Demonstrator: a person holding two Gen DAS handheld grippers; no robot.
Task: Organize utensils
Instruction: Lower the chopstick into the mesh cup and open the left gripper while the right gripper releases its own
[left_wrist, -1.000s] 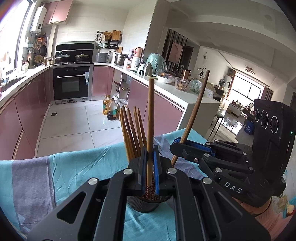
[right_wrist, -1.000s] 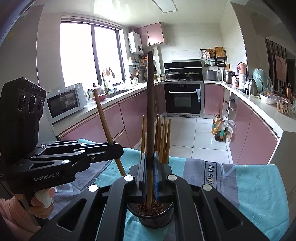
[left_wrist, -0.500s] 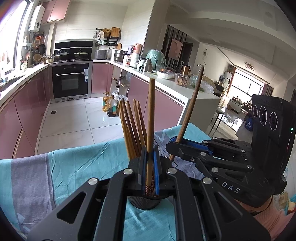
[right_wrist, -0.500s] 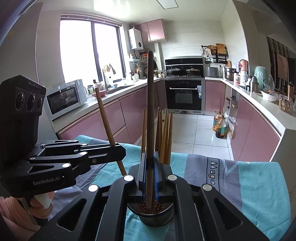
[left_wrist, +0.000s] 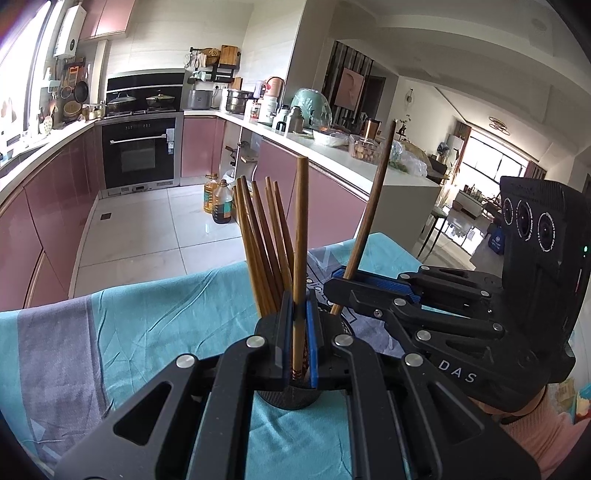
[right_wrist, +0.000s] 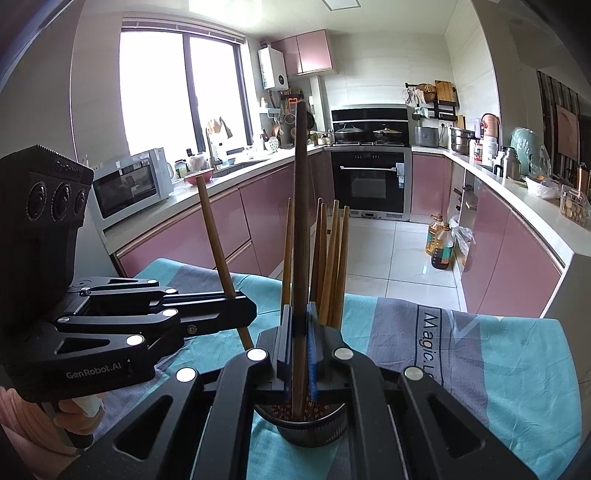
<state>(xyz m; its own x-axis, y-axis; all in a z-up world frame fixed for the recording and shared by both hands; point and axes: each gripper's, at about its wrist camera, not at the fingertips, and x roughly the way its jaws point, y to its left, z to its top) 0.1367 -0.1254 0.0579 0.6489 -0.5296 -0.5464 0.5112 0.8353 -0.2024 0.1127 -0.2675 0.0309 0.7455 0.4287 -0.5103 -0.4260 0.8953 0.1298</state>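
A dark cup (left_wrist: 288, 397) (right_wrist: 310, 430) stands on the teal and grey cloth and holds several wooden chopsticks (left_wrist: 258, 240) (right_wrist: 334, 258). My left gripper (left_wrist: 299, 332) is shut on one upright light-brown chopstick (left_wrist: 300, 229), whose lower end sits over the cup's mouth. My right gripper (right_wrist: 300, 332) is shut on a darker chopstick (right_wrist: 301, 206), also upright, with its tip inside the cup. Each view shows the other gripper from the side: the right gripper (left_wrist: 343, 286) with its slanted chopstick (left_wrist: 373, 206), and the left gripper (right_wrist: 240, 308) with its chopstick (right_wrist: 214, 236).
The cloth (left_wrist: 147, 314) (right_wrist: 498, 362) covers the table, whose far edge drops to a tiled kitchen floor. Pink cabinets, an oven and two oil bottles (right_wrist: 439, 240) lie beyond. A person's hand (right_wrist: 22, 417) holds the left gripper's grip.
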